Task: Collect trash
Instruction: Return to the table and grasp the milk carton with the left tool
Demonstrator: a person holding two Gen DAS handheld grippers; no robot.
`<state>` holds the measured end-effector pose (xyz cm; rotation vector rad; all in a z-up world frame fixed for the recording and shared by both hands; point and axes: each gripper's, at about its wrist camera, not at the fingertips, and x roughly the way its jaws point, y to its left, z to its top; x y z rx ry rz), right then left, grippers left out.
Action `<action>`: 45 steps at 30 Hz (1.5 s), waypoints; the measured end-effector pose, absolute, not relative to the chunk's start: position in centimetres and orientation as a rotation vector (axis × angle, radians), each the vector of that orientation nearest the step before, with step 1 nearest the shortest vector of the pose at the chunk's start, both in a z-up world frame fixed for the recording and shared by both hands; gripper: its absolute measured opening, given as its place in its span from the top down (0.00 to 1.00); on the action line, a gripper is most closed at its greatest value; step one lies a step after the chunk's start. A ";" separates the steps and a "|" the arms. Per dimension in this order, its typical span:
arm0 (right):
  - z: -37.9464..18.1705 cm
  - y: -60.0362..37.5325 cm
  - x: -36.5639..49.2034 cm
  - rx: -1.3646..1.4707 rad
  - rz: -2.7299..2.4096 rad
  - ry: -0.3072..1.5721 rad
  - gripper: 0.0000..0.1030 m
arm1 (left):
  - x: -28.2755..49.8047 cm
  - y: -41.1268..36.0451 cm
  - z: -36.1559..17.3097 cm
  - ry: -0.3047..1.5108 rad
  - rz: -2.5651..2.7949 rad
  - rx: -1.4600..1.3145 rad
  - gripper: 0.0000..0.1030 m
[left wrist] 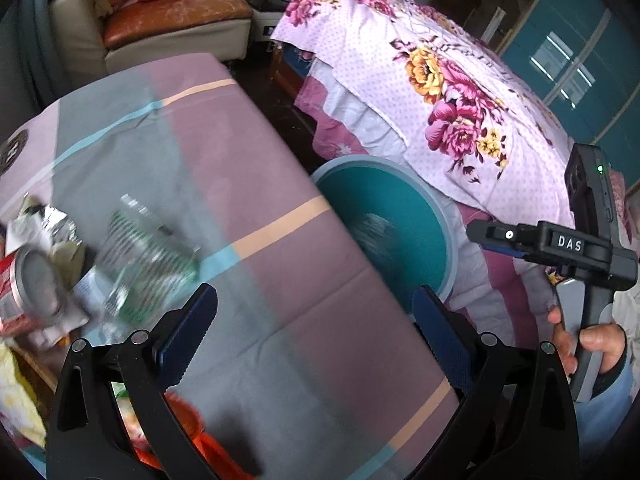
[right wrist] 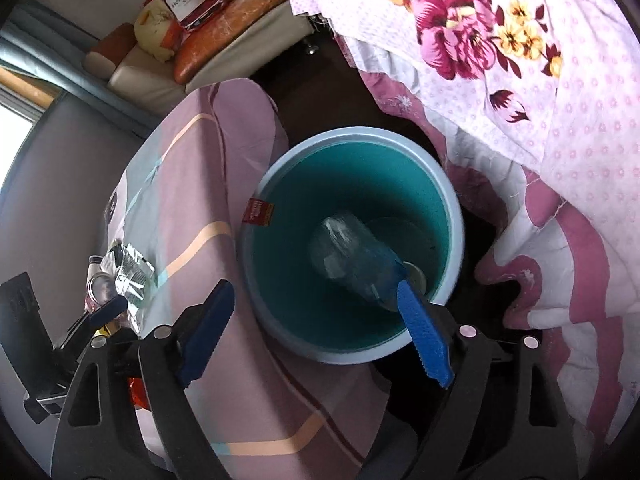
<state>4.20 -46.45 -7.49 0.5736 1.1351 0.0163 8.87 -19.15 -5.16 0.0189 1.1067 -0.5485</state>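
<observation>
Blue-padded fingers of the right tool (right wrist: 316,330) stand wide apart with nothing clamped between them, pointing steeply down over a round bin (right wrist: 452,216) with a pale blue rim and teal inside. Within that bin lies a clear plastic bottle (right wrist: 352,256), tilted, its body just past the tip of the right-side finger; whether it touches the pad cannot be told. A small red packet (right wrist: 258,213) clings at the bin's rim on the tabletop side. Likewise spread and empty, the left tool (left wrist: 316,320) hangs above the tabletop (left wrist: 256,168), which wears a cloth in blocks of mauve and grey with peach and light blue stripes. On that cloth, beyond the left finger, lies a blurred clear bottle with a green label (left wrist: 148,256), and beside it a metal can (left wrist: 36,284) and a crumpled foil wrapper (left wrist: 56,224). At the frame's right a hand (left wrist: 584,340) in a light blue sleeve grips the right tool's handle. The bin stands on the dark floor between the tabletop and a bed (left wrist: 440,88) under a pink floral sheet. A cream and orange armchair (left wrist: 172,16) sits further back.
</observation>
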 end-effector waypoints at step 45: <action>-4.0 -23.5 4.4 0.189 0.480 1.226 0.21 | -1.5 5.6 -6.7 1.192 0.301 -0.555 0.05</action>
